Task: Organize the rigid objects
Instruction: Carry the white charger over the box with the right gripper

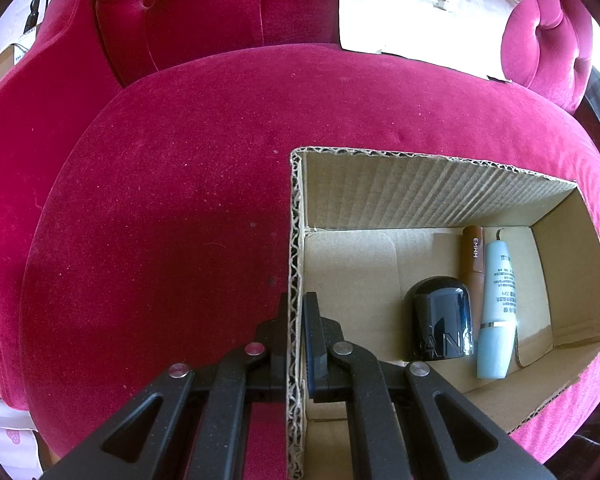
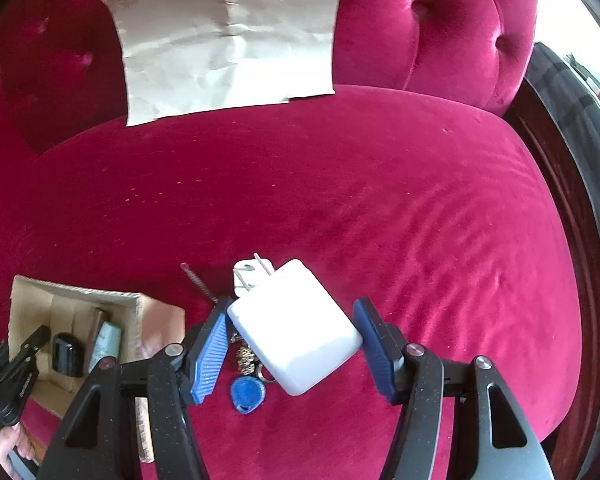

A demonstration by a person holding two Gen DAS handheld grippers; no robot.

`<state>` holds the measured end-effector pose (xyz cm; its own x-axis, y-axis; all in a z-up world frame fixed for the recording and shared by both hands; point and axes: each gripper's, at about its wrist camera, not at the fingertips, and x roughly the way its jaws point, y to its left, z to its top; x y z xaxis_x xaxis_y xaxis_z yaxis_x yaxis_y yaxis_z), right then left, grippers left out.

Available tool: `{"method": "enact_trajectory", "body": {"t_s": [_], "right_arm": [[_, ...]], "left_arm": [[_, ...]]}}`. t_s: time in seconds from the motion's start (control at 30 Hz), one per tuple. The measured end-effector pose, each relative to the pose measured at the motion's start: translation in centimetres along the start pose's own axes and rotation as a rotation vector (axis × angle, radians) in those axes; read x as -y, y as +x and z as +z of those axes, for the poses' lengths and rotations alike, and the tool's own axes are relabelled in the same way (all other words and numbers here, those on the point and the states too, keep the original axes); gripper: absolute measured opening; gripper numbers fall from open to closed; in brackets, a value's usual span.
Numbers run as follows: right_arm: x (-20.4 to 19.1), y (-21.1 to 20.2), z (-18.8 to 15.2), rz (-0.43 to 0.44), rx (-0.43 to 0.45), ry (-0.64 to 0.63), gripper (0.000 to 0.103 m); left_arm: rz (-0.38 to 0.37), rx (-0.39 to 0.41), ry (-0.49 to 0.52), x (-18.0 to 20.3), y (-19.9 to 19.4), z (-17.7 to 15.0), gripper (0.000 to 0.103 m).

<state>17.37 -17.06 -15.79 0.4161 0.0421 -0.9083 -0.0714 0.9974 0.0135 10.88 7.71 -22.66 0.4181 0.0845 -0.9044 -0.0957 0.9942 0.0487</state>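
My left gripper (image 1: 298,312) is shut on the left wall of an open cardboard box (image 1: 296,240) that sits on a red velvet seat. Inside the box lie a black cap-shaped jar (image 1: 438,324), a brown tube (image 1: 473,258) and a pale blue tube (image 1: 498,308). In the right wrist view my right gripper (image 2: 296,326) is open around a white power adapter (image 2: 296,326) with its prongs pointing away. The pads (image 2: 210,354) stand at its two sides; firm contact is unclear. The box (image 2: 32,300) and my left gripper (image 2: 24,354) show at the lower left.
A blue key fob (image 2: 247,394) on a ring with small brass keys (image 2: 245,356) lies under the adapter, beside a thin twisted rod (image 2: 198,282) and a second small white plug (image 2: 246,274). A crumpled sheet of paper (image 2: 228,40) leans on the tufted backrest (image 2: 452,28).
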Motion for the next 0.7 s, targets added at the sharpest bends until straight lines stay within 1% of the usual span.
{"method": "enact_trajectory", "body": {"t_s": [0.37, 0.7], "right_arm": [[-3.7, -2.3, -0.5, 0.072, 0.017, -0.071, 0.065], [-7.1, -3.0, -1.3, 0.127, 0.015, -0.143, 0.065]], "left_arm": [[0.000, -0.001, -0.001, -0.1, 0.1, 0.0, 0.005], [0.000, 0.000, -0.001, -0.1, 0.1, 0.0, 0.005]]}}
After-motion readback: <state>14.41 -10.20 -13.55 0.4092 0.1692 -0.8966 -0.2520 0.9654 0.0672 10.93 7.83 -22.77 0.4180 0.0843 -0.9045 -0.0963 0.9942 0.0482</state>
